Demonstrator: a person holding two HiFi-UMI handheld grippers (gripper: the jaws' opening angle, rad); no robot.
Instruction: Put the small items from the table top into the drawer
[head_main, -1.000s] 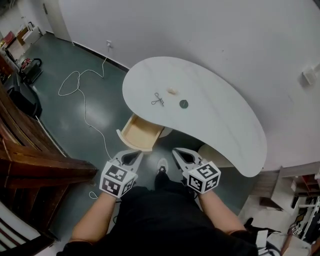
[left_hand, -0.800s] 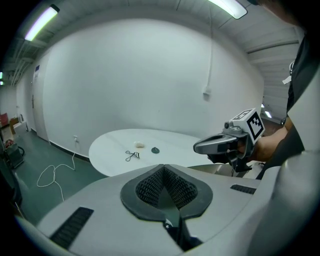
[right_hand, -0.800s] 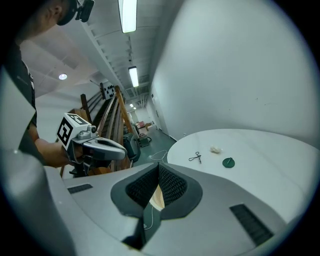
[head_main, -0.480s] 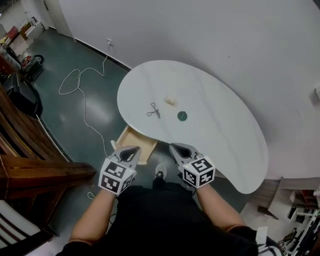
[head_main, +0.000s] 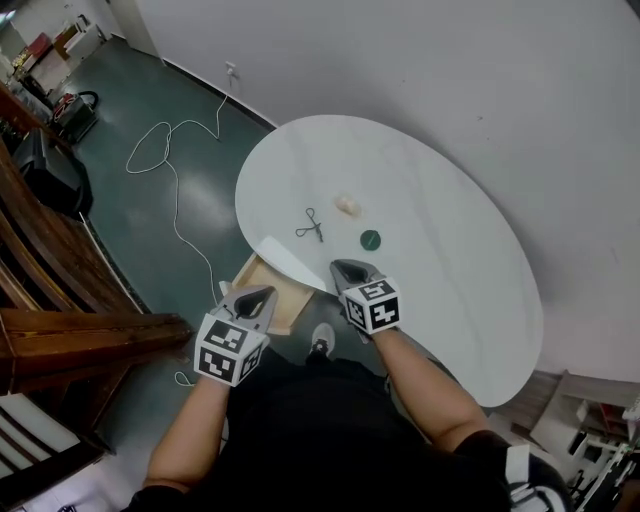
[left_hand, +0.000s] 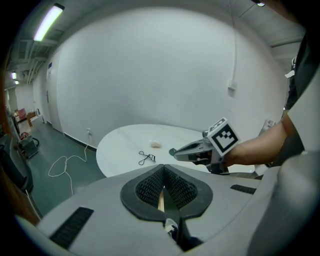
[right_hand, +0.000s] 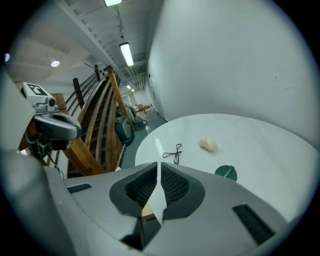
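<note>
Now the right tool (head_main: 348, 269), shut and empty, has swung over the near edge of the desk (head_main: 450, 230) toward the green disc (head_main: 370, 240), pale lump (head_main: 347, 204) and black wire clip (head_main: 311, 226) lying there, while the left tool (head_main: 257, 297), likewise shut, hovers by the open drawer (head_main: 272, 290), nothing stowed yet

1 white table (head_main: 450, 260); 1 open drawer (head_main: 268, 290), ctr-left. 3 small items on top: 1 black wire clip (head_main: 311, 227), 1 pale lump (head_main: 347, 205), 1 green disc (head_main: 371, 240). 2 grippers: left gripper (head_main: 260, 294), right gripper (head_main: 346, 267). 1 white cable (head_main: 165, 150), upper left.
</note>
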